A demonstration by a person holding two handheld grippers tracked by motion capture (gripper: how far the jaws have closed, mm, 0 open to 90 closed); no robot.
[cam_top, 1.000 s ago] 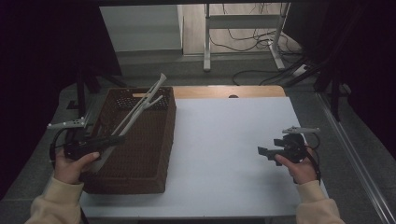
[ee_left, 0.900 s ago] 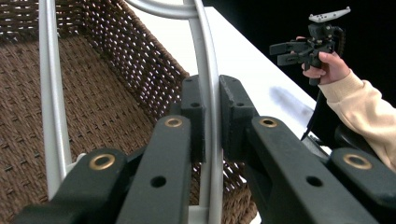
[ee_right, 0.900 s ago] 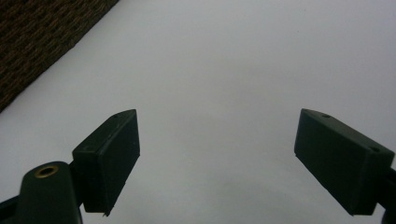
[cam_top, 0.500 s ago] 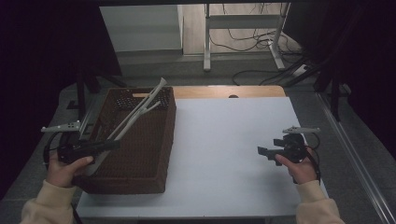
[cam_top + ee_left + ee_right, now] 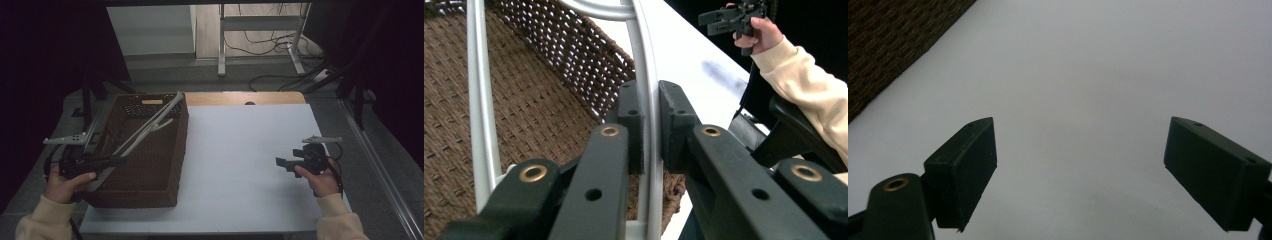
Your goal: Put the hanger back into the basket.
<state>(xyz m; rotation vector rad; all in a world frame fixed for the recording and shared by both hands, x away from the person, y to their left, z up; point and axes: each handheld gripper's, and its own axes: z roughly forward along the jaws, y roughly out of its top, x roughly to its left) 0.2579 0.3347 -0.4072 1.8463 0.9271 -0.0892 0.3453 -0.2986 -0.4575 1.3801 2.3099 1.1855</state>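
Tongs (image 5: 651, 130) clamped on, seemingly, pale hanger (image 5: 646, 65) over basket (image 5: 534, 100)

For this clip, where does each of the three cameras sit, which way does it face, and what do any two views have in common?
High view: fixed above the person's side, looking forward and down on the white table; both forearms enter from the bottom, left gripper by the brown wicker basket, right gripper over the table.
Left gripper view: rides the left gripper, looking along its jaws, shut on a white hanger over the basket; the person's other hand appears far off.
Right gripper view: rides the right gripper, facing down at the table, jaws open.
Shared: all three show the basket and table.
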